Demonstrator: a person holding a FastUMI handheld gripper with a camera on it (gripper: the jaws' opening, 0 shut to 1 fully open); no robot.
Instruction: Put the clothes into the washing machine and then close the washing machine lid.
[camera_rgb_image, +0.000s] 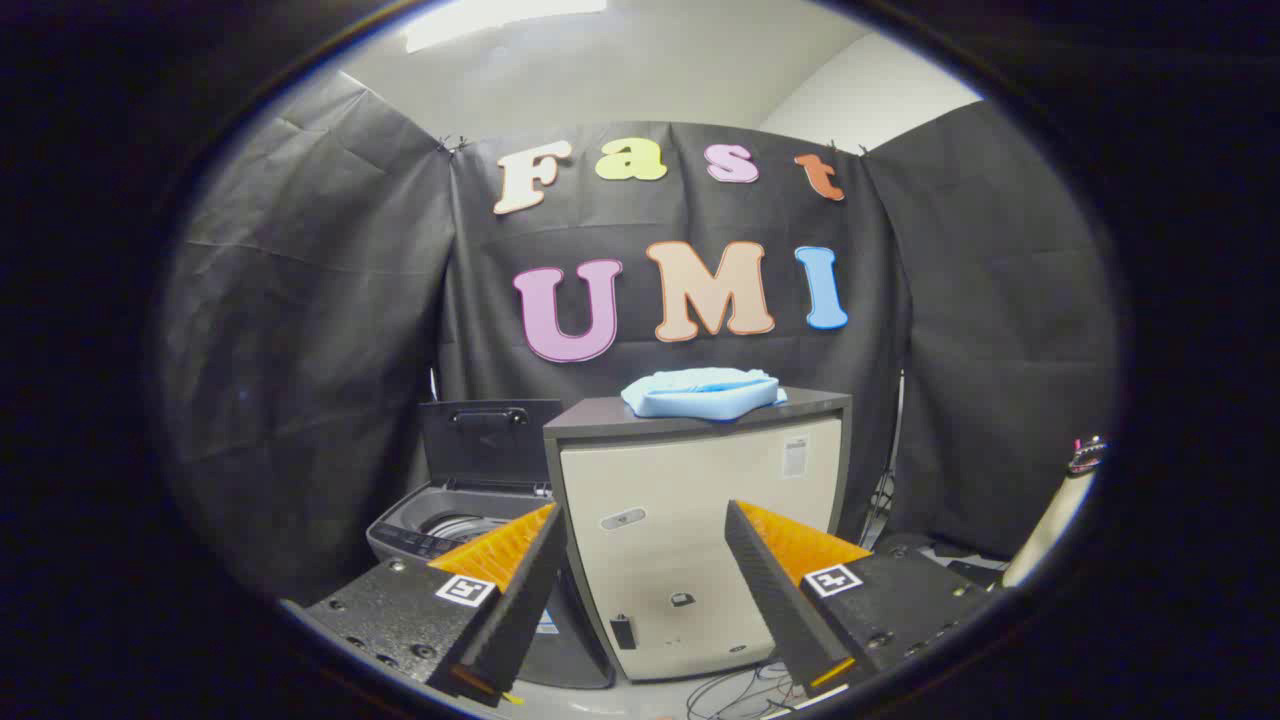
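The two-finger gripper (645, 560) stands wide apart, holding nothing and touching nothing. Open room lies between the fingers and the cream-fronted, dark-topped cabinet (690, 530) ahead. A folded light-blue cloth (702, 392) rests on the cabinet's top, well beyond and above the fingertips. Beside the cabinet, past the left finger, the grey top-loading washing machine (450, 525) has its dark lid (488, 440) raised upright.
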